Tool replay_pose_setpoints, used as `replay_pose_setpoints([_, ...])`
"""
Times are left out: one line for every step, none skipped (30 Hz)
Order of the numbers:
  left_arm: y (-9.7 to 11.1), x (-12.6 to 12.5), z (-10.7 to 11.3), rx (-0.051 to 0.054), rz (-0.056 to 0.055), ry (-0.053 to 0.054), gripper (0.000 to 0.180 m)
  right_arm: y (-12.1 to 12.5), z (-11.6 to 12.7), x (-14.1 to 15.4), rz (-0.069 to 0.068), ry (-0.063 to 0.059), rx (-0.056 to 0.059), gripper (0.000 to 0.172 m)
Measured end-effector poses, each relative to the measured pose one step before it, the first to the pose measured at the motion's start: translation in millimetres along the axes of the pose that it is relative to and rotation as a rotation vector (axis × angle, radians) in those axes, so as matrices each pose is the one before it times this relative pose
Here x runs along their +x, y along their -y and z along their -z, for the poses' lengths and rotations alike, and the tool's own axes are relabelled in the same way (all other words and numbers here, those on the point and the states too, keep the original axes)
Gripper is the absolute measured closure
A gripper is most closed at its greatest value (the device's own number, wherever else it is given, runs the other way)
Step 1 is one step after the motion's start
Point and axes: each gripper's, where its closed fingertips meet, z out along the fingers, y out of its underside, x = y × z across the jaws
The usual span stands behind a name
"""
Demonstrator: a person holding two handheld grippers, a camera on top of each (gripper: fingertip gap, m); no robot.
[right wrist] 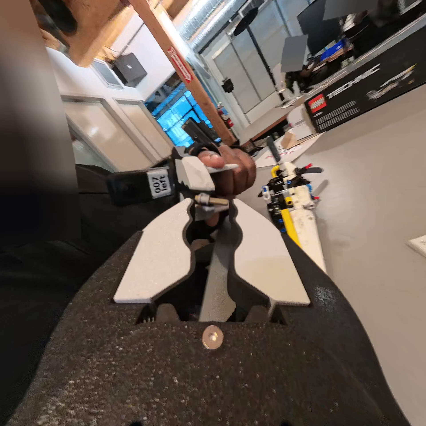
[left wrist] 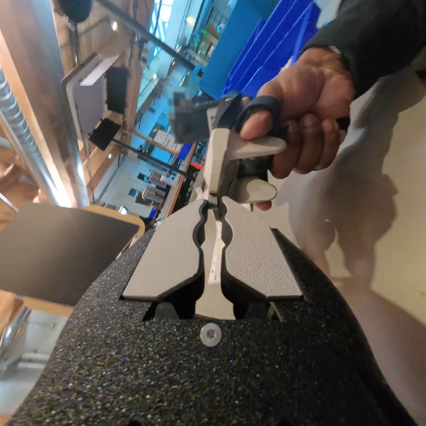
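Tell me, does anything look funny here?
A small grey-and-tan pin sits up in the air where the left tool and right tool meet, away from the brick model lying on the table. Nothing looks spilled.

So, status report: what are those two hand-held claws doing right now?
Left gripper shut on small grey-and-tan pin. Right gripper tips flank it, contact unclear. White-and-yellow brick-built model lies apart, rightward.

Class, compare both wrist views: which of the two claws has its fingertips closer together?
The left claw: its fingertips nearly meet, while the right claw's stand wider apart, with a tan pin lying across the gap.
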Motion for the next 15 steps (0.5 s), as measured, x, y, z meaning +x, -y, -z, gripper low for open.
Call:
replay_pose_setpoints([-2.49,-4.6,0.07,-0.0236,0.0215,0.0322,0.17,0.75,2.31,4.05,0.049,-0.0465,-0.0054,0.145])
replay_pose_setpoints([-1.67,-6.47,0.41,-0.0217,0.0214,0.0461,0.17,0.22,2.51,5.57,0.0623,-0.065,-0.012,0.145])
replay_pose_setpoints([0.06,-4.05,0.61,-0.0122,0.0191,0.0318,0.17,-0.14,2.05,5.18,0.065,-0.0649,-0.0177,0.144])
replay_pose_setpoints([0.53,-2.19,0.34,-0.0073,0.0057,0.0251,0.17,-0.05,1.0,1.89,0.0541,-0.043,-0.0174,0.142])
replay_pose_setpoints([0.04,-1.28,0.1,-0.008,-0.0133,0.027,0.171,0.99,0.0,-1.38,0.0344,-0.0169,-0.0094,0.139])
replay_pose_setpoints([-1.24,-0.62,-0.55,-0.0123,-0.0236,0.0262,0.171,1.97,-0.81,-3.47,0.0153,0.0026,-0.0002,0.137])
replay_pose_setpoints([-0.98,0.87,-0.75,-0.0065,-0.0232,0.0195,0.171,2.05,-1.13,-3.74,0.0019,0.0107,0.0039,0.135])
replay_pose_setpoints([0.63,2.57,-0.29,0.0061,-0.016,0.0076,0.171,1.78,-1.3,-2.66,-0.0046,0.0098,0.0059,0.131])
replay_pose_setpoints([1.57,2.98,0.05,0.0084,-0.0116,0.0056,0.171,1.16,-1.07,-1.5,-0.0062,0.008,0.0064,0.13])
replay_pose_setpoints([1.34,2.46,0.12,0.0048,-0.0129,0.008,0.171,0.33,-0.66,-0.95,-0.0062,0.009,0.0046,0.13])
replay_pose_setpoints([0.71,2.12,-0.03,0.0017,-0.0148,0.0085,0.171,-0.15,-0.22,-1.12,-0.004,0.013,0.0036,0.132])
replay_pose_setpoints([0.65,2.41,0.18,0.0034,-0.0151,0.0044,0.171,-0.72,0.38,-0.81,0.0,0.0118,0.003,0.137])
replay_pose_setpoints([0.64,2.18,0.21,0.0051,-0.0102,0.0015,0.171,-0.76,0.74,0.32,0.003,0.0041,0.0029,0.139])
replay_pose_setpoints([0.63,2.1,0.21,0.0057,-0.0071,-0.0011,0.171,-0.93,0.77,0.52,0.0023,0.0039,0.0017,0.142])
replay_pose_setpoints([0.11,0.82,0.08,0.0014,-0.0084,0.0042,0.171,-0.92,0.99,0.54,-0.0004,0.0057,0.0003,0.145])
